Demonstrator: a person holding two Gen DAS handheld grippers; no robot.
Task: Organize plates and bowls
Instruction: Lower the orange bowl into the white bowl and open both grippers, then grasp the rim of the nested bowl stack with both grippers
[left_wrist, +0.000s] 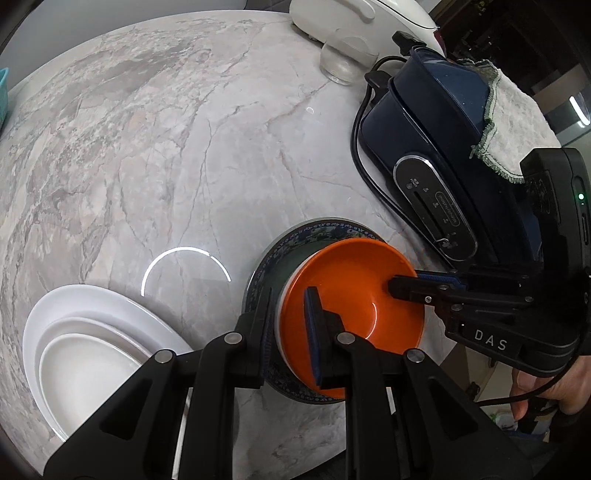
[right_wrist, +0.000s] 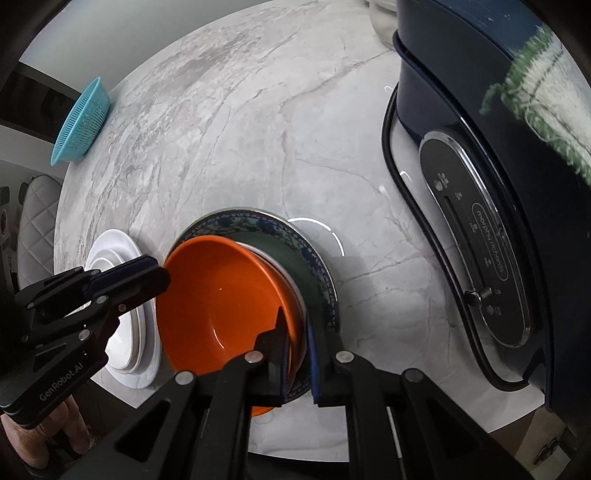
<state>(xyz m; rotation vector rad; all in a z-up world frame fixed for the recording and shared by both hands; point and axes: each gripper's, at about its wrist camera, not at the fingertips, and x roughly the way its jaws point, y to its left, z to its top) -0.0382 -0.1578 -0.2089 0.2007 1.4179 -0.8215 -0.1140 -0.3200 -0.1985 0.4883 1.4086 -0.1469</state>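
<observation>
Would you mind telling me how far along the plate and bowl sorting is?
Done: white plates are nested. In hand: both the left gripper and right gripper clamp the orange bowl's rim over the patterned plate. Left: setting it down.

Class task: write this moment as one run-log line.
left gripper: shut on orange bowl rim | right gripper: shut on opposite rim | bowl: over blue-patterned plate | white plates: stacked beside
</observation>
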